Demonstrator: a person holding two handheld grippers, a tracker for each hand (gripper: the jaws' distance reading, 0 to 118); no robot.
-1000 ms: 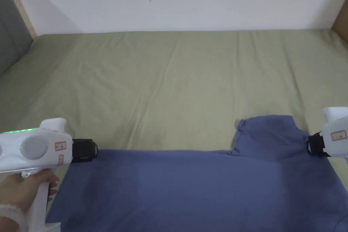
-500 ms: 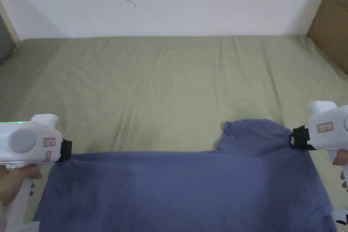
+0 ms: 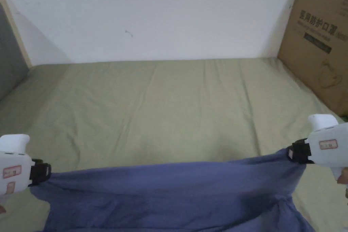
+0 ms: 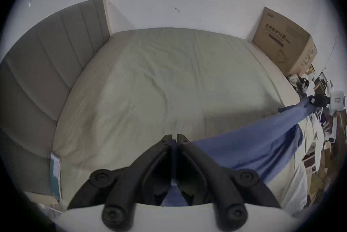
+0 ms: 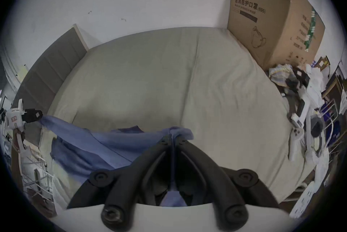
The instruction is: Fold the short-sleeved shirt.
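Shirt stretched between both tools

Head view gives me the blue short-sleeved cotton shirt point(image 3: 170, 192) strung left to right over the near part of the olive-sheeted bed point(image 3: 170, 107). My left tool point(image 3: 46, 172) and right tool point(image 3: 291, 151) each clamp an end. Left gripper view adds the grey padded headboard point(image 4: 47, 76) beside the bed; the brown cardboard box point(image 3: 319, 39) stands far right.

Cardboard box point(image 5: 270, 18), upper right of the frame: printed Chinese characters "医用防护口罩" with "(N95)" alongside.
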